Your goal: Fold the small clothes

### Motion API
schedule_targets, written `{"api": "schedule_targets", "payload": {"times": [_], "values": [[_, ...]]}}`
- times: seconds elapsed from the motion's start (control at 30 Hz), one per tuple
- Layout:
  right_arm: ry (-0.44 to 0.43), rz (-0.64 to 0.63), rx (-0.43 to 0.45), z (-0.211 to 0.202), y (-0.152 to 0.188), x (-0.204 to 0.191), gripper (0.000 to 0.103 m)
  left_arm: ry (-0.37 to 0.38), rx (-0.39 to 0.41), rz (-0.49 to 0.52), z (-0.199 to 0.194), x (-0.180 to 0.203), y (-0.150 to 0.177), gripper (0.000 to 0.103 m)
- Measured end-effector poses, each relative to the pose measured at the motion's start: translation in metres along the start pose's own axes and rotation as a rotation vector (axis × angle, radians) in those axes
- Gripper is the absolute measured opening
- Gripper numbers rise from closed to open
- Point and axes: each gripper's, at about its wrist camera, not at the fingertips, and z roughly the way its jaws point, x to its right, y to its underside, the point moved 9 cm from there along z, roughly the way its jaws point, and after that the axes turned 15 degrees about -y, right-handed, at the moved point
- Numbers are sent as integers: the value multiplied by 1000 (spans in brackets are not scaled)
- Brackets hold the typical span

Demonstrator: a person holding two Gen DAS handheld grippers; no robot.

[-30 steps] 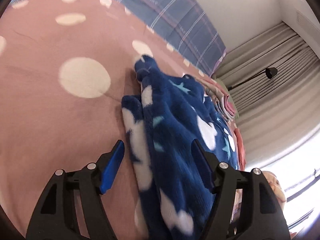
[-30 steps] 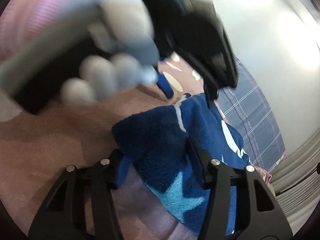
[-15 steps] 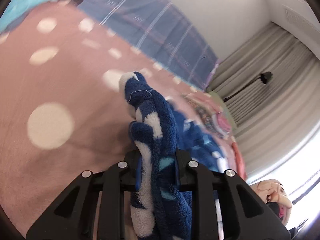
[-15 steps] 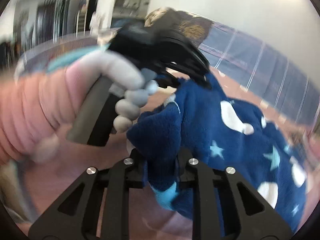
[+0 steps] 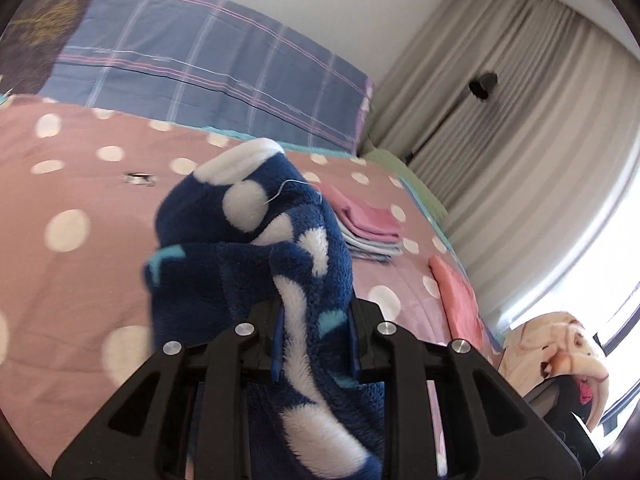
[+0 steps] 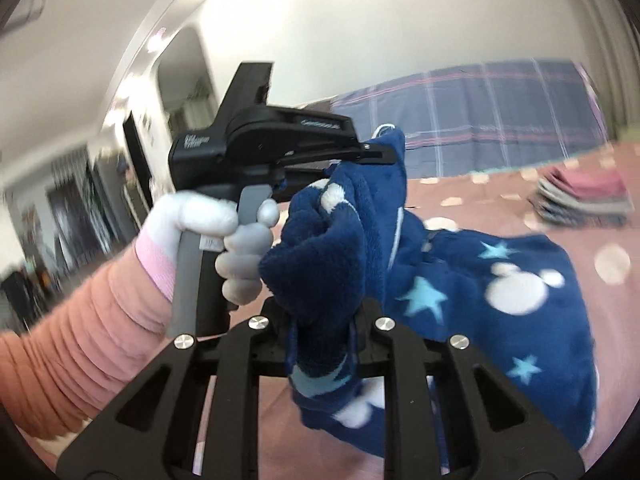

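Each camera sits just behind its own gripper's fingers, close up, looking forward and slightly down across the bed (image 5: 80, 280). Both views share the blue fleece garment (image 5: 256, 248) and the folded stack (image 6: 584, 196); the right view also faces the left gripper (image 6: 376, 152).

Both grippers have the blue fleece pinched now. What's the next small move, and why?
Probably draw the two grippers apart to stretch the edge flat. The left gripper and right gripper are each shut on the blue fleece garment close together, so the fabric bunches in a wad between them while the rest trails on the dotted bedspread.
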Motion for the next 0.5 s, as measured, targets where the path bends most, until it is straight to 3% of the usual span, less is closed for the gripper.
{"api": "schedule_targets", "payload": {"times": [0.2, 0.37, 0.5], "values": [[-21, 202, 90, -57, 1, 63, 18, -57, -78, 148, 52, 71, 20, 25], [-43, 406, 91, -82, 35, 114, 17, -94, -172, 209, 98, 102, 52, 30], [-54, 566, 92, -91, 66, 146, 17, -60, -235, 219, 123, 119, 73, 29]]}}
